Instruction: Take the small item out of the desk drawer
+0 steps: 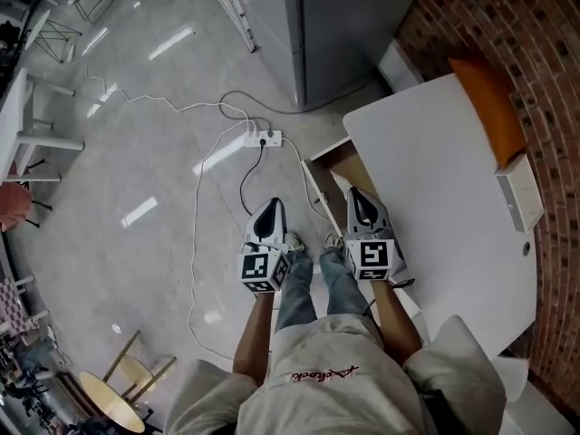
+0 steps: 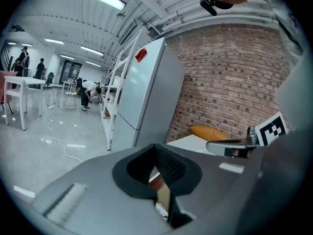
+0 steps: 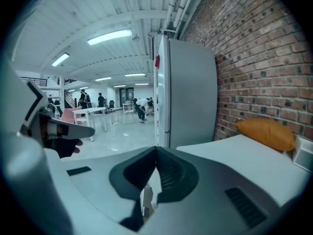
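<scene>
Hanging just short of the open drawer [image 1: 335,163], which lay ahead and slightly left, the right gripper [image 1: 355,194] was nearer, jaws closed on nothing. The left gripper [image 1: 270,208], also closed and empty, hung over the floor [image 1: 145,152]. No small item showed inside.

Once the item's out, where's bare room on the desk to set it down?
The white desk is bare across its middle, between the orange cushion and its near edge. Its right edge holds a white box; cables and a power strip lie by the drawer.
</scene>
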